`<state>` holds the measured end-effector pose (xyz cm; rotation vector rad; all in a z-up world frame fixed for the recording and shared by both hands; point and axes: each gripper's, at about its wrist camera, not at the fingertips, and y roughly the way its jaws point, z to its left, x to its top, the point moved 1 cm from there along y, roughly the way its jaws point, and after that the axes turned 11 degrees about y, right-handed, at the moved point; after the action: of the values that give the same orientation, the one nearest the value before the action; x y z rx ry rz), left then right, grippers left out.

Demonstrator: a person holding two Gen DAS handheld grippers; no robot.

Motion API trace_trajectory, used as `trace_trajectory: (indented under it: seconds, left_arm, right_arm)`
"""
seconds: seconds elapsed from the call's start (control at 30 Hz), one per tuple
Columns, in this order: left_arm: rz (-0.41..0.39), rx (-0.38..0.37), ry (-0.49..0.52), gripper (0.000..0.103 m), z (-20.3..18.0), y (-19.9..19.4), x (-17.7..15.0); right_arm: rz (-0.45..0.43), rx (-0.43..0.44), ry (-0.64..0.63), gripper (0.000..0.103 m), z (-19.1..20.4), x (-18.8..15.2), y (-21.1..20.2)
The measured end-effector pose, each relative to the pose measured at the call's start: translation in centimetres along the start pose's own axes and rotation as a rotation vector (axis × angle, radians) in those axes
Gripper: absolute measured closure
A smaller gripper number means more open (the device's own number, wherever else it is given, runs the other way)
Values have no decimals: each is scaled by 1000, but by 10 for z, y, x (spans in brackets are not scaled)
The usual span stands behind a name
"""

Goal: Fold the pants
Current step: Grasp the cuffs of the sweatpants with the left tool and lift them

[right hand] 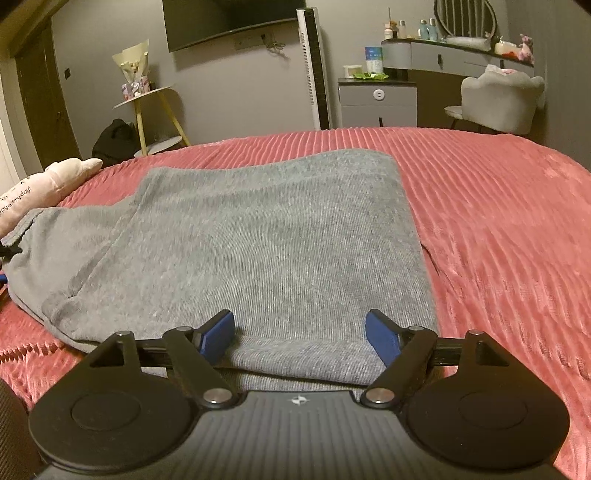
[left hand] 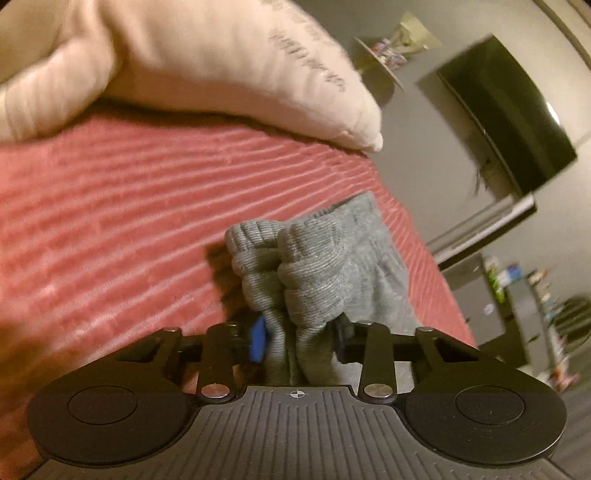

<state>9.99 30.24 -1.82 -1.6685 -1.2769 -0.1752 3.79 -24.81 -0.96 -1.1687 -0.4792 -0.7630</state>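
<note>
Grey knit pants (right hand: 258,236) lie spread on a pink ribbed bedspread (right hand: 498,221), folded over so that one straight edge runs along their right side in the right wrist view, with the near hem just under the right gripper (right hand: 301,334). That gripper's blue pads (right hand: 218,334) stand wide apart above the cloth, one on each side of the hem's middle, and they do not press on it; nothing is pinched between them. At the far left of this view the fabric bunches toward a pale pink pillow (right hand: 55,181) that bears dark lettering. In the left wrist view the left gripper (left hand: 301,338) has its fingers drawn narrow around a gathered wad of the same grey fabric (left hand: 314,266), which bulges up in thick ribbed folds between the blue pad (left hand: 258,338) on the left and the darker finger on the right; the cloth fills the gap and looks squeezed. Behind the wad the bedspread slopes across the tilted picture, and the pillow lies on it at the top. Beyond the bed, a dark television (right hand: 229,22) hangs on the grey wall, a small round side table (right hand: 147,96) carries a wrapped bouquet, and a grey chair (right hand: 498,99) stands by a dresser
</note>
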Motion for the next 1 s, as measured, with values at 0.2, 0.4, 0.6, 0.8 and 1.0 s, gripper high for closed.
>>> trace_trajectory:
  seconds: [0.2,0.4,0.6,0.8,1.0]
  left_arm:
    - [-118,-40,210,76,-60,-43,5]
    - [-183,-77,380,77,-113,-74,-8]
    - [-230,-153,579,78,-170,-98,-36]
    - [-203,-266,701,78,-218,-106,-74]
    - [-138,-314,779,78,-253,-96,-119]
  right_arm:
    - [-6,12,18,24,-1,1,-2]
    - [-15,29,63,24,-7,3,-6]
    - [-20,39,91,24,-9,4,-8]
    - [-27,47,126,24,-12,6,-10]
    - [-32,57,153,24,-15,6,-11]
